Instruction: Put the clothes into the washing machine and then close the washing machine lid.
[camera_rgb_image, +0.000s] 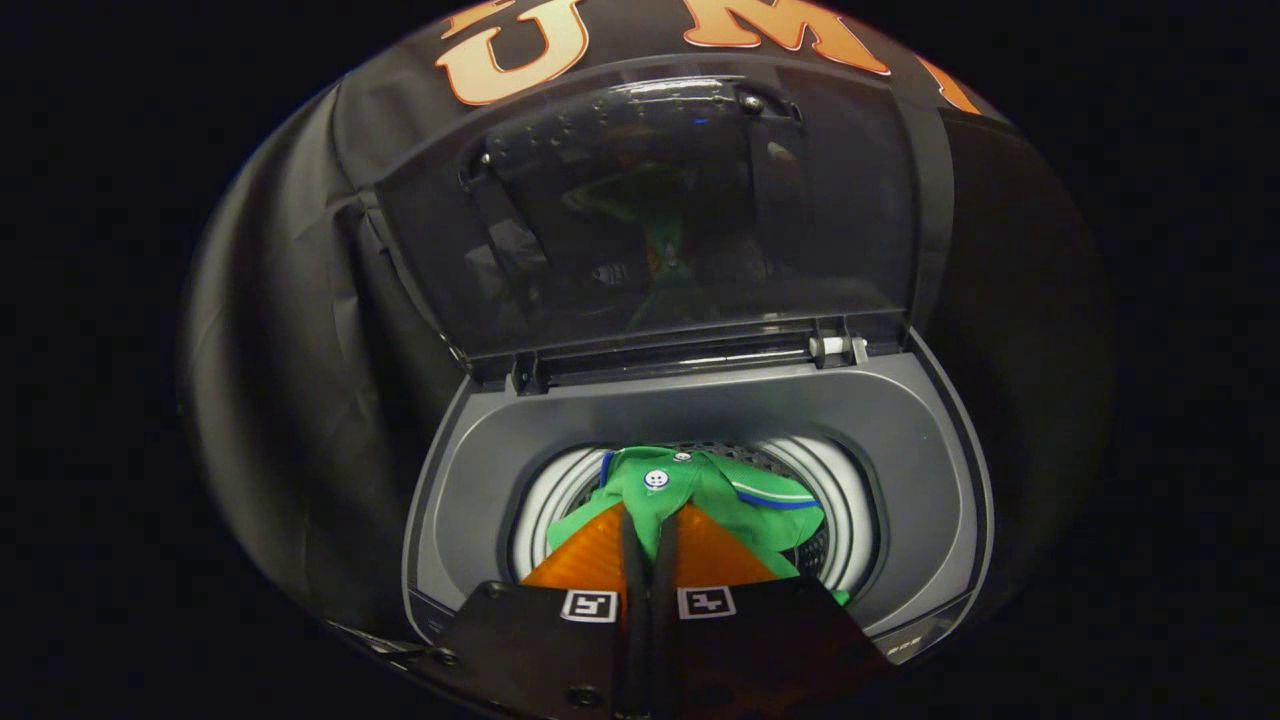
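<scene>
No readable brand on the washing machine (930, 480); small marks at its front corner too blurred to read; gripper (648, 530) fingers pressed close together, pinching the green garment (700, 495) over the drum opening (850, 500); garment bunched, white button on top, striped edge trailing toward the right; lid (640, 220) raised upright behind, mouth unobstructed.
</scene>
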